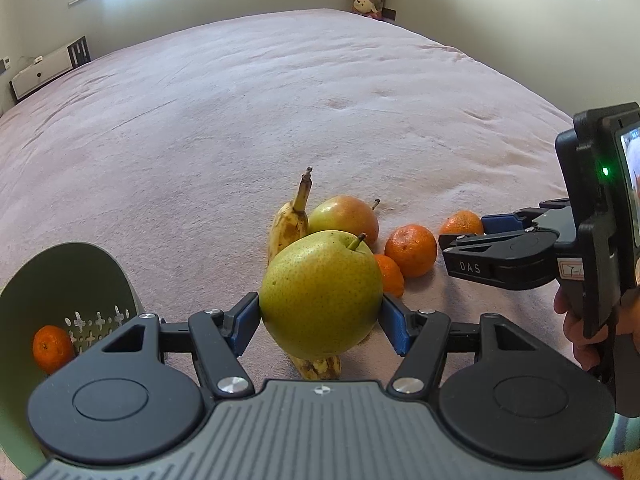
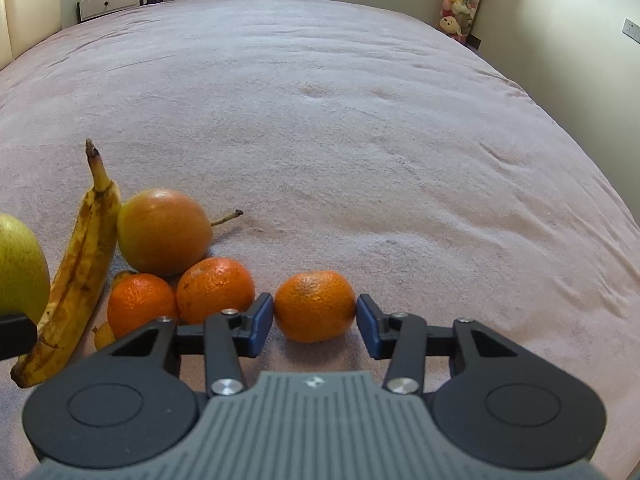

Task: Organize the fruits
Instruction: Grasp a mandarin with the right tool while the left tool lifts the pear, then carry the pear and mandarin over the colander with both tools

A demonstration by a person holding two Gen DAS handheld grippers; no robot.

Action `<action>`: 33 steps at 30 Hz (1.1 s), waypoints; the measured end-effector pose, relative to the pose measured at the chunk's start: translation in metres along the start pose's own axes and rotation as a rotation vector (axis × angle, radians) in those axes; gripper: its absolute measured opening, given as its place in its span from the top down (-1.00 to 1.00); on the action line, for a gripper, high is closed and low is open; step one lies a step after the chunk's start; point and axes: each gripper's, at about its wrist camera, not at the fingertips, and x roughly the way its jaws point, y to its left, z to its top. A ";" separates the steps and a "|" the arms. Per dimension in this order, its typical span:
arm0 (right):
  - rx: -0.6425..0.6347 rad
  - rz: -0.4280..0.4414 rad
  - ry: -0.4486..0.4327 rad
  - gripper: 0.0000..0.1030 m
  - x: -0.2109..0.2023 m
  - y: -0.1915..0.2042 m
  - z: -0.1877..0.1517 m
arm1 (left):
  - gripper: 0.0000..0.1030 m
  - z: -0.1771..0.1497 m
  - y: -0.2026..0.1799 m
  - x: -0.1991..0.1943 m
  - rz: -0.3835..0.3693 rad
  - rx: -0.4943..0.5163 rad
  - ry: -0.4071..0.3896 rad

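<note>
My left gripper [image 1: 320,318] is shut on a green pear [image 1: 320,292] and holds it above the bed, over a spotted banana [image 1: 288,226]. My right gripper [image 2: 315,320] is shut on a tangerine [image 2: 315,306] that rests on the pink blanket; it also shows in the left wrist view [image 1: 462,224]. A reddish pear [image 2: 164,232], two more tangerines [image 2: 216,288] [image 2: 142,304] and the banana [image 2: 76,276] lie in a cluster to its left. A green colander bowl [image 1: 60,276] at the lower left holds one tangerine [image 1: 52,348].
The fruits lie on a wide pink bed cover [image 2: 340,140]. A white unit [image 2: 108,2] stands by the far wall. Plush toys [image 2: 460,0] hang in the far corner. A hand [image 1: 580,332] holds the right gripper's handle.
</note>
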 end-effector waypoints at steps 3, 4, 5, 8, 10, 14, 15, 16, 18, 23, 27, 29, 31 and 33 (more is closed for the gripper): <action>-0.005 -0.005 -0.013 0.18 -0.005 0.003 -0.001 | -0.43 0.001 0.001 -0.004 0.001 -0.006 -0.005; -0.008 -0.008 -0.021 0.18 -0.007 0.005 -0.001 | -0.43 0.001 0.001 -0.006 0.002 -0.007 -0.009; -0.015 -0.011 -0.031 0.19 -0.011 0.007 0.000 | -0.43 0.001 0.002 -0.009 0.005 -0.008 -0.014; -0.037 -0.022 -0.069 0.19 -0.024 0.016 0.003 | -0.43 0.002 0.005 -0.018 0.010 -0.015 -0.027; -0.044 -0.018 -0.094 0.19 -0.033 0.022 0.006 | -0.43 0.002 0.009 -0.025 0.018 -0.024 -0.033; -0.066 0.001 -0.153 0.19 -0.056 0.036 0.011 | -0.43 0.003 0.020 -0.039 0.034 -0.058 -0.047; -0.079 0.005 -0.171 0.19 -0.063 0.039 0.012 | -0.43 0.004 0.023 -0.043 0.035 -0.068 -0.052; -0.092 0.010 -0.190 0.19 -0.070 0.043 0.012 | -0.43 0.004 0.025 -0.047 0.036 -0.078 -0.057; -0.114 0.024 -0.223 0.19 -0.083 0.051 0.014 | -0.43 0.005 0.030 -0.055 0.035 -0.093 -0.070; -0.169 0.090 -0.281 0.19 -0.108 0.069 0.014 | -0.43 0.004 0.038 -0.073 0.048 -0.108 -0.092; -0.232 0.136 -0.322 0.20 -0.124 0.088 0.012 | -0.43 0.000 0.050 -0.085 0.063 -0.142 -0.099; -0.255 0.162 -0.334 0.20 -0.131 0.096 0.012 | -0.43 -0.002 0.058 -0.090 0.071 -0.169 -0.100; -0.276 0.173 -0.349 0.20 -0.137 0.103 0.013 | -0.43 -0.004 0.066 -0.095 0.074 -0.191 -0.106; -0.294 0.190 -0.356 0.20 -0.142 0.110 0.014 | -0.43 -0.006 0.075 -0.100 0.084 -0.213 -0.108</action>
